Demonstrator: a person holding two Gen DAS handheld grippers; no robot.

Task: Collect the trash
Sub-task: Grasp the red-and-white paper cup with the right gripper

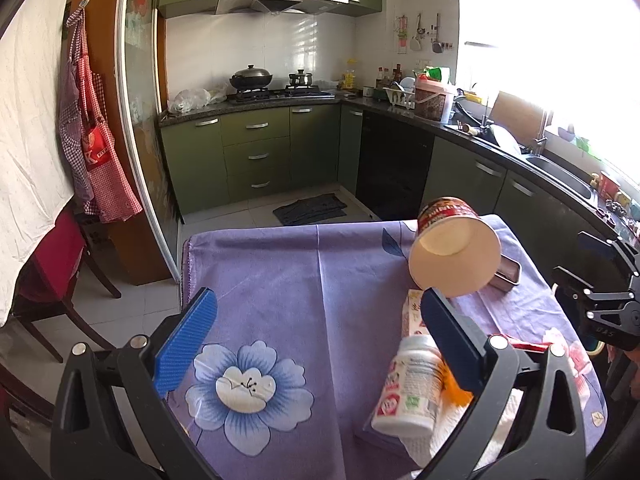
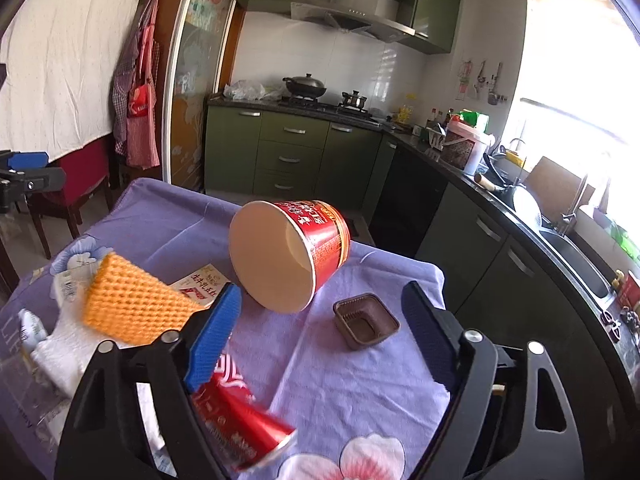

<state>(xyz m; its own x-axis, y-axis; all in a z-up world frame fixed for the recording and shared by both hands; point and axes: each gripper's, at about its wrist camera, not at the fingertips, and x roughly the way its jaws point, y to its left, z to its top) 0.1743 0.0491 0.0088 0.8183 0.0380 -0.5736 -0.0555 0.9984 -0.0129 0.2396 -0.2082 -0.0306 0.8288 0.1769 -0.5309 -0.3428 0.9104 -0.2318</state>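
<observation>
You are between pickups: both tools hang above the desk (image 2: 360, 392) and neither carries anything. The right gripper (image 2: 320, 320) stands released, its jaws apart with nothing between the pads; the purple cloth and a small brown tray (image 2: 366, 322) show through the gap. The left gripper (image 1: 316, 332) is also spread wide and empty, with only the flowered cloth between its blue pads.

The trash lies scattered on the desk. The noodle cup (image 2: 288, 254) rests on its side near the far edge, mouth turned toward you, red printed wall uppermost. The brown tray sits just beside it, upright, nearer to the right gripper. A red can (image 2: 240, 420) lies tipped close under the right gripper's left finger, and an orange sponge (image 2: 132, 304) lies over a printed packet (image 2: 202, 284) to the left. In the left wrist view a white bottle (image 1: 412, 384) lies on its side, close beside that gripper's right-hand finger.

No bin or bag shows in either view, so I cannot tell where the pieces are meant to go.

The noodle cup looks the likeliest next target for the right gripper. It is round and lying down, so it may roll; come in with the jaws astride the rim or wall, and open wider first if the span seems short.
</observation>
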